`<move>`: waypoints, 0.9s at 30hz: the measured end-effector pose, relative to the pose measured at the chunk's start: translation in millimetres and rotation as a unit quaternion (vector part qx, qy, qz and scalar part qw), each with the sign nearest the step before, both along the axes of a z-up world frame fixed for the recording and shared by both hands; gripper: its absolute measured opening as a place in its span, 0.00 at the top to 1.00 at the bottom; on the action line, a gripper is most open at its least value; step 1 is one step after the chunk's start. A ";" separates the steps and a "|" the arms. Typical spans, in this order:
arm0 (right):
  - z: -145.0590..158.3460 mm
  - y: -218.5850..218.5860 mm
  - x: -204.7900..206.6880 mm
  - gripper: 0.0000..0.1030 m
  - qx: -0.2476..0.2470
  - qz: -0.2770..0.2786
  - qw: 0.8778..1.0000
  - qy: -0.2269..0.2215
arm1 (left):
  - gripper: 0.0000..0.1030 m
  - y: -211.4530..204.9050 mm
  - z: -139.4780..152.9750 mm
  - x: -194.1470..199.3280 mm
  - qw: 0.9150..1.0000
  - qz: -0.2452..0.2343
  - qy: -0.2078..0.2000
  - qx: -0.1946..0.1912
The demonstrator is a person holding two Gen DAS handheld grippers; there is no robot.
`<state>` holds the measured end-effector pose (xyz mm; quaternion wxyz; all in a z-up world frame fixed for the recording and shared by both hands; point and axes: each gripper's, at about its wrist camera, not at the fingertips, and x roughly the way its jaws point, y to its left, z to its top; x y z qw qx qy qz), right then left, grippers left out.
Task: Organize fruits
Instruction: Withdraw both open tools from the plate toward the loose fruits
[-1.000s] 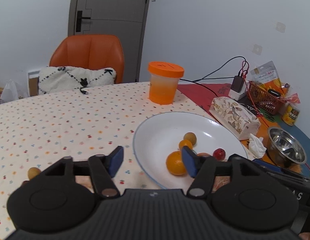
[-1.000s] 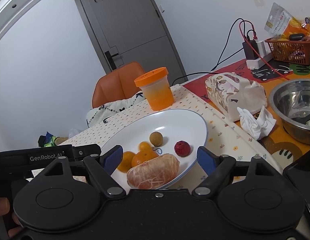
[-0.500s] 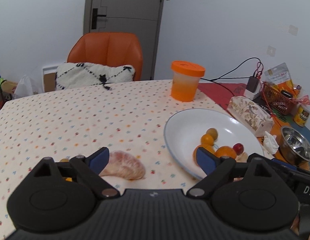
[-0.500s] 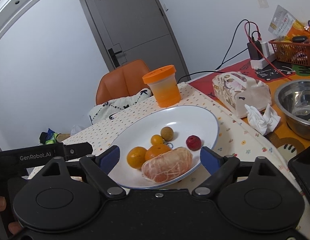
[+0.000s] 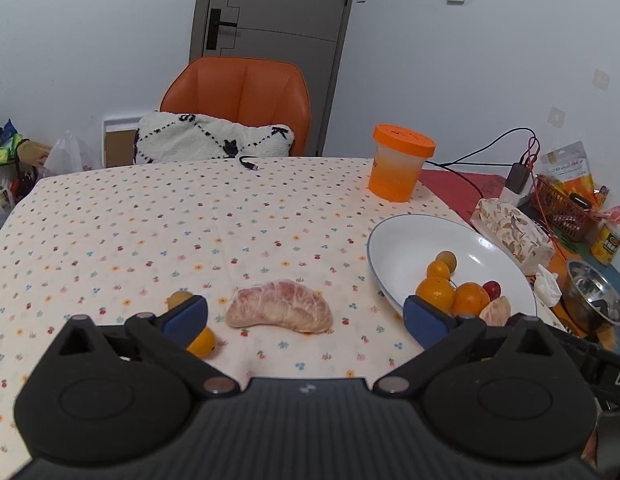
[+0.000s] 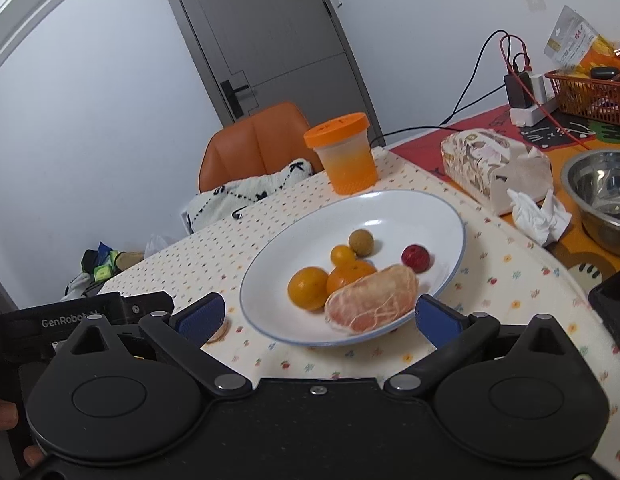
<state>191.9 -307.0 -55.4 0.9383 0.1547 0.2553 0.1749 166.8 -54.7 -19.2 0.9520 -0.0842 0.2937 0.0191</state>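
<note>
A peeled pomelo segment lies on the dotted tablecloth, just ahead of my open left gripper. A small orange fruit and a brownish round fruit lie by its left finger. The white plate holds two oranges, a small orange fruit, a brown fruit, a red fruit and another peeled segment. My right gripper is open and empty at the plate's near rim. The plate also shows in the left wrist view.
An orange lidded cup stands behind the plate. A tissue pack, crumpled tissue, steel bowl and orange basket with cables are to the right. An orange chair with a cushion stands behind the table.
My left gripper has swung left from the plate and opened wider; the loose segment now lies between its fingers. My right gripper has pulled back a little from the plate.
</note>
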 end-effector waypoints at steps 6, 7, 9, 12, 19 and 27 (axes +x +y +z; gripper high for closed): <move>6.1 12.6 -8.2 0.00 -0.010 0.004 1.000 -0.004 | 0.00 14.0 2.5 -13.0 1.000 0.007 -0.004 -0.008; 6.9 15.1 -9.5 0.00 -0.013 0.006 1.000 -0.006 | 0.00 16.6 3.1 -14.8 1.000 0.007 -0.005 -0.009; 8.3 19.7 -11.9 0.00 -0.018 0.008 1.000 -0.010 | 0.00 21.3 3.9 -19.2 1.000 0.005 -0.006 -0.010; 9.4 25.5 -15.3 0.00 -0.021 0.006 1.000 -0.017 | 0.00 29.9 5.5 -25.5 1.000 0.011 -0.013 -0.016; 10.6 39.6 -18.6 0.00 -0.032 0.024 0.999 -0.026 | 0.00 47.7 3.6 -33.0 0.999 0.030 -0.015 -0.019; 8.2 56.0 -20.7 0.00 -0.051 0.045 0.997 -0.028 | 0.00 63.4 -10.0 -31.8 0.998 0.053 0.008 -0.020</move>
